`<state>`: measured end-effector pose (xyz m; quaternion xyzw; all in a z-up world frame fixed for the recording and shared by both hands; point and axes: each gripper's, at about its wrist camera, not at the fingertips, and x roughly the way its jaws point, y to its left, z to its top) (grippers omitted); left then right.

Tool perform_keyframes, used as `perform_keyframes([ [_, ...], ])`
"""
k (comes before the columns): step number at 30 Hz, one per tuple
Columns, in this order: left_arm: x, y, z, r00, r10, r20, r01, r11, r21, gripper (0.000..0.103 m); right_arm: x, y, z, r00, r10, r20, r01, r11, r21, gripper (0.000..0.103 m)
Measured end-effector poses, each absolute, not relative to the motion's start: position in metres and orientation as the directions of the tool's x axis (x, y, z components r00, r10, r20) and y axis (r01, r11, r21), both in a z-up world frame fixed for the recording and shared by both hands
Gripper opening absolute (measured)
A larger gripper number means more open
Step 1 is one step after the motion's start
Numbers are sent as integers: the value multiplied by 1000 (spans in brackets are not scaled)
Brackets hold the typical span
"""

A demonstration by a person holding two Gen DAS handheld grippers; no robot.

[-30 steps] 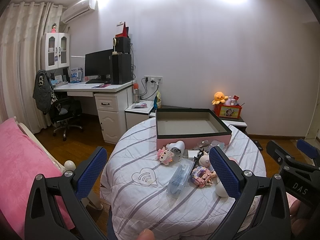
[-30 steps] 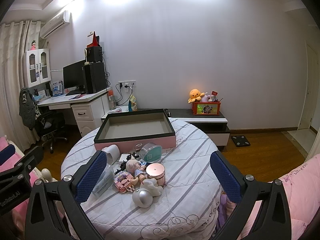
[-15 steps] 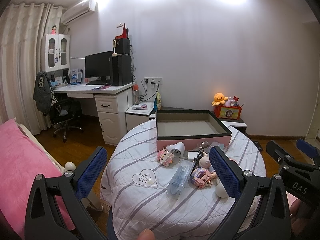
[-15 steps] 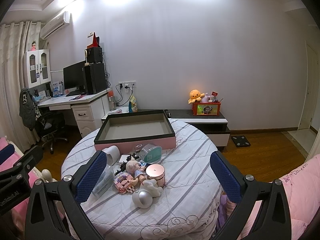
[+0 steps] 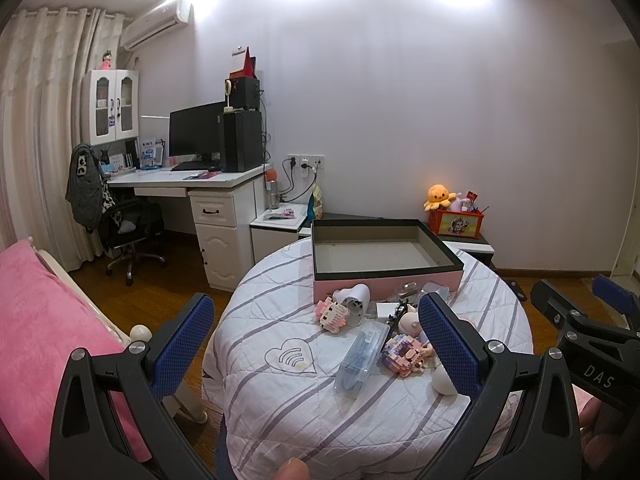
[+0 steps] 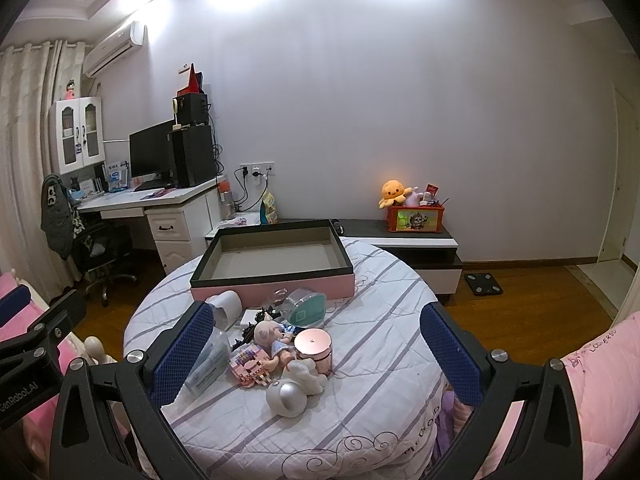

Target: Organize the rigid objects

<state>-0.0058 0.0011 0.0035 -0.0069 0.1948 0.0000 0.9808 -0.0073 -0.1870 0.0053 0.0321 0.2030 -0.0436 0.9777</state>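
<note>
A pink box with a black rim (image 5: 384, 256) (image 6: 272, 258) stands empty at the far side of a round table under a striped cloth (image 5: 280, 392) (image 6: 380, 380). In front of it lies a cluster of small items: a white cup on its side (image 5: 354, 304), a pink block figure (image 5: 330, 314), a clear plastic case (image 5: 360, 354), a purple block figure (image 6: 250, 364), a doll (image 6: 272, 336), a pink round jar (image 6: 314, 350), a teal-lidded tub (image 6: 306, 308), a silver ball (image 6: 286, 398). My left gripper (image 5: 320, 344) and right gripper (image 6: 316, 352) are open, empty, held short of the table.
A pink bed (image 5: 36, 336) lies at the left, pink bedding (image 6: 600, 380) at the right. A white desk with monitor (image 5: 196, 136) and an office chair (image 5: 128, 232) stand at the back left. A low cabinet holds a red toy box (image 6: 416, 218).
</note>
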Motion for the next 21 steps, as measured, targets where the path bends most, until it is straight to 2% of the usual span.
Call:
perform_keyframes([
  [6, -2, 2, -2, 916, -7, -402, 4, 1000, -8, 103, -3, -188, -1, 908, -70, -414, 96, 994, 42, 103],
  [13, 13, 1, -33, 884, -25, -467, 28, 1000, -2, 103, 12, -191, -24, 885, -59, -462, 84, 996, 33, 103],
  [21, 41, -7, -81, 820, -50, -570, 66, 998, 7, 103, 37, -191, -67, 823, -36, -567, 58, 998, 19, 103],
])
